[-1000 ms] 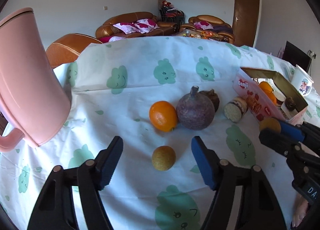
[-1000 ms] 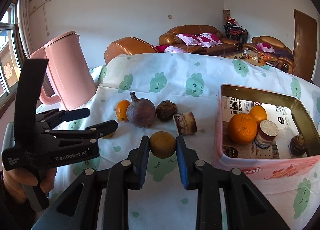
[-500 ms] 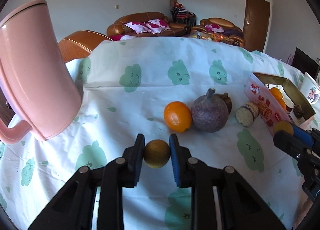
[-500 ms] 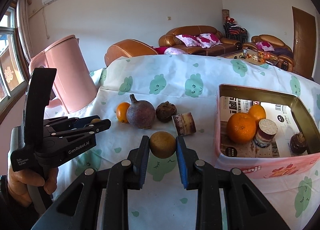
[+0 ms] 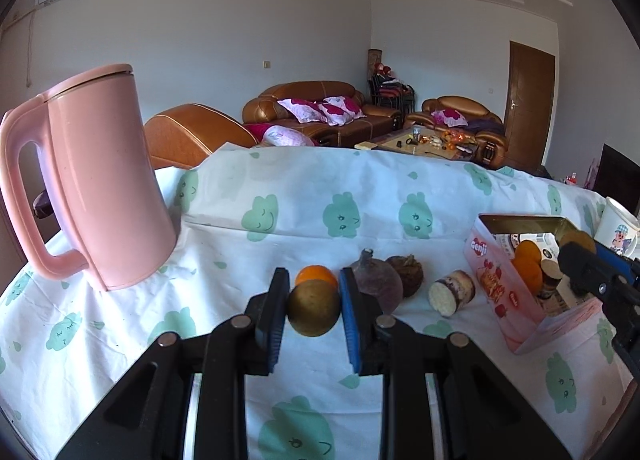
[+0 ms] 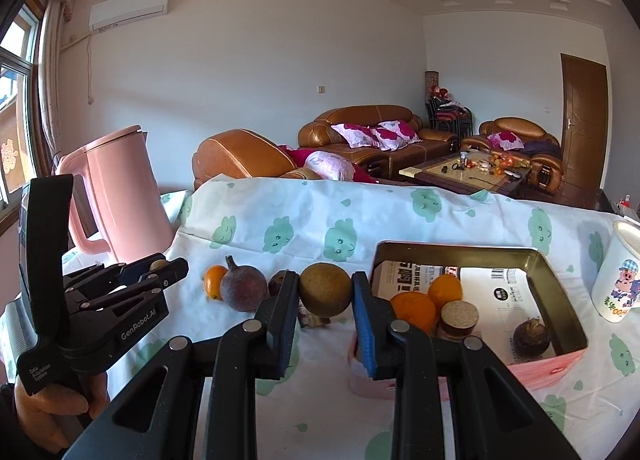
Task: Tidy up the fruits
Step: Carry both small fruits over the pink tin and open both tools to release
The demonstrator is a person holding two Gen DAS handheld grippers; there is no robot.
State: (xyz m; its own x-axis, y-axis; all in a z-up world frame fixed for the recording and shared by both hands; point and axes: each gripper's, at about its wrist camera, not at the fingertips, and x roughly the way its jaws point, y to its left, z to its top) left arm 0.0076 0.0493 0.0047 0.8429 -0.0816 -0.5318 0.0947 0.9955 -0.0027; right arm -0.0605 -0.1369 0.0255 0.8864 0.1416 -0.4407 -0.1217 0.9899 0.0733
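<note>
Cloud-print cloth [image 5: 360, 188] covers the counter; oranges [image 6: 414, 310] are seen inside the pink tin [image 6: 560, 292]; a brown fruit is clamped by each set of tongs, left [image 5: 314, 306], right [image 6: 326, 294].

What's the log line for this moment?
left gripper: shut on brown fruit | right gripper: shut on second brown fruit | near box

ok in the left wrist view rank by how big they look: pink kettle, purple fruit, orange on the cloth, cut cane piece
1. pink kettle, largest by far
2. purple fruit
3. cut cane piece and orange: unsure, since the held brown fruit hides much of the orange.
</note>
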